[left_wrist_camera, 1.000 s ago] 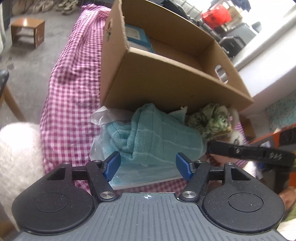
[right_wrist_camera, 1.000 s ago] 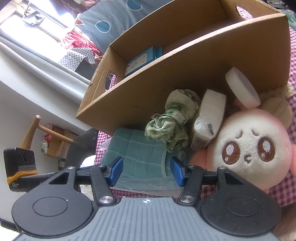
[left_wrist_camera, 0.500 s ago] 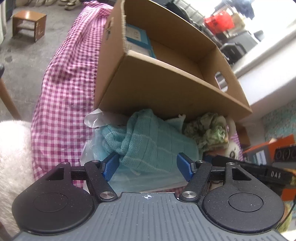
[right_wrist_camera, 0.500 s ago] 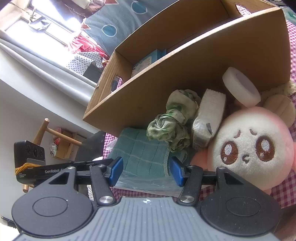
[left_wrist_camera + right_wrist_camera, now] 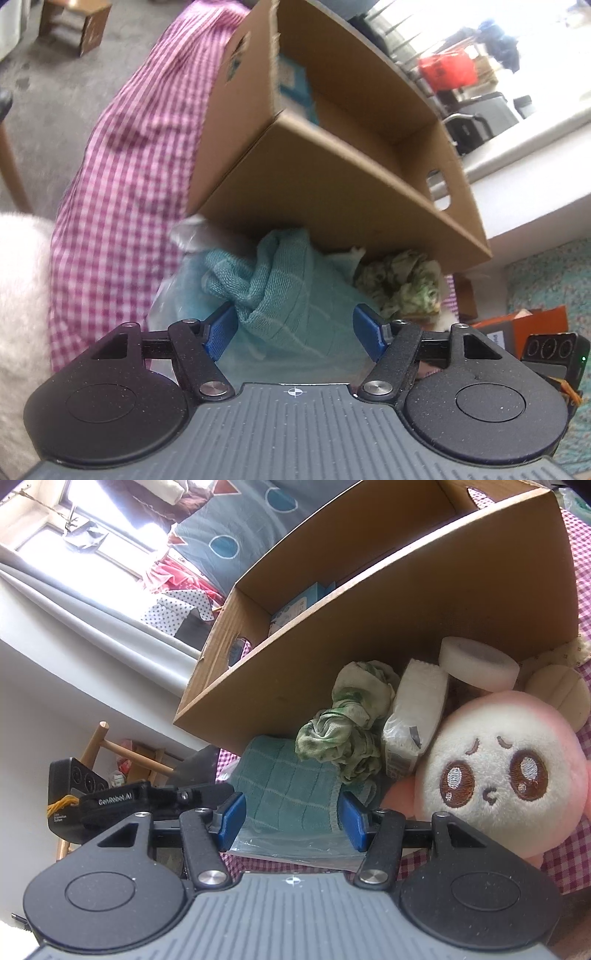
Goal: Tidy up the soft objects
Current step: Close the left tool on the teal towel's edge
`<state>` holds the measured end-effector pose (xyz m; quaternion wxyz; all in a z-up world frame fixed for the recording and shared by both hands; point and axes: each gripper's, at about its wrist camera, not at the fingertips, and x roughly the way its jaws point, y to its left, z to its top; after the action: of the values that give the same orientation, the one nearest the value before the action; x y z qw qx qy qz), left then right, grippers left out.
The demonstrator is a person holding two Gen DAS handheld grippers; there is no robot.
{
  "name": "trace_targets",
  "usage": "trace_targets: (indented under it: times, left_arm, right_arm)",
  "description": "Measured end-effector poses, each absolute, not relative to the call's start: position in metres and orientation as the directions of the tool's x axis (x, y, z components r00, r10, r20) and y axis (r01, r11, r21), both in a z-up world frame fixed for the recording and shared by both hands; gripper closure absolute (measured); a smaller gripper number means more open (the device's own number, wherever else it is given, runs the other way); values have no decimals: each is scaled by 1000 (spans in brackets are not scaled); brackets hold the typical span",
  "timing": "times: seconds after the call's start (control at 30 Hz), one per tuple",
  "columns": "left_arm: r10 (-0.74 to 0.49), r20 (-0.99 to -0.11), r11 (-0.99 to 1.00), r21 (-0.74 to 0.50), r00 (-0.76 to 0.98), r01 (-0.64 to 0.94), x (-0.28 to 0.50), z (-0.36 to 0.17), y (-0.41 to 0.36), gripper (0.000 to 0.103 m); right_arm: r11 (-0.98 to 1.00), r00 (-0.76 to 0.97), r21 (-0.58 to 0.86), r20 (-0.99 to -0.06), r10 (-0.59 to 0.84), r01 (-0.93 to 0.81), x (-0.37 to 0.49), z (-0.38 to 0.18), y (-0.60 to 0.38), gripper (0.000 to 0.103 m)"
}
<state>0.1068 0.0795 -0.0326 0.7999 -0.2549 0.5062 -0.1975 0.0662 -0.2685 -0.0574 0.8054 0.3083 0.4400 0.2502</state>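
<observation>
Approach step: left gripper (image 5: 293, 330) and right gripper (image 5: 291, 819) both spread, flanking teal towel (image 5: 291, 295) mid-frame; next, clamp it

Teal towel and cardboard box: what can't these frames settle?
- Teal towel: near edge hidden behind the left gripper body; contact with the pads unclear in either view.
- Cardboard box: floor mostly hidden by its front wall.
- Blue packet inside: print too small.
</observation>
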Motion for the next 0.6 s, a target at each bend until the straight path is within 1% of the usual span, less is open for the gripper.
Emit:
trace_targets:
  times: [0.1, 0.17, 0.23, 0.3, 0.37, 0.47, 0.6]
  left_arm:
    - [-556, -715, 805, -590, 424, 60, 112, -37, 74, 37]
    - [-543, -729, 811, -583, 417, 37, 117, -45, 72, 44]
    - [-542, -728, 806, -592, 420, 14, 121, -49, 72, 49]
    - [-542, -721, 800, -600, 431, 3, 123, -51, 74, 58]
    - [-536, -720, 799, -601, 440, -10, 125, -53, 76, 76]
    - [-544, -711, 785, -618, 446, -29, 124, -57, 82, 84]
    - [-553, -690, 758, -650, 466, -64, 118, -61, 97, 86]
  right_arm:
    - [677, 488, 724, -547, 680, -133, 66, -59, -271, 45]
    - [674, 486, 726, -544, 684, -136, 66, -60, -272, 45]
    - [672, 484, 727, -542, 687, -140, 67, -60, -273, 45]
    - [672, 483, 727, -542, 688, -142, 67, -60, -273, 45]
    - [669, 487, 730, -536, 689, -142, 66, -59, -274, 45]
    - [661, 490, 737, -528, 694, -141, 63, -58, -278, 43]
    - [629, 462, 765, -512, 724, -138, 57, -62, -279, 43]
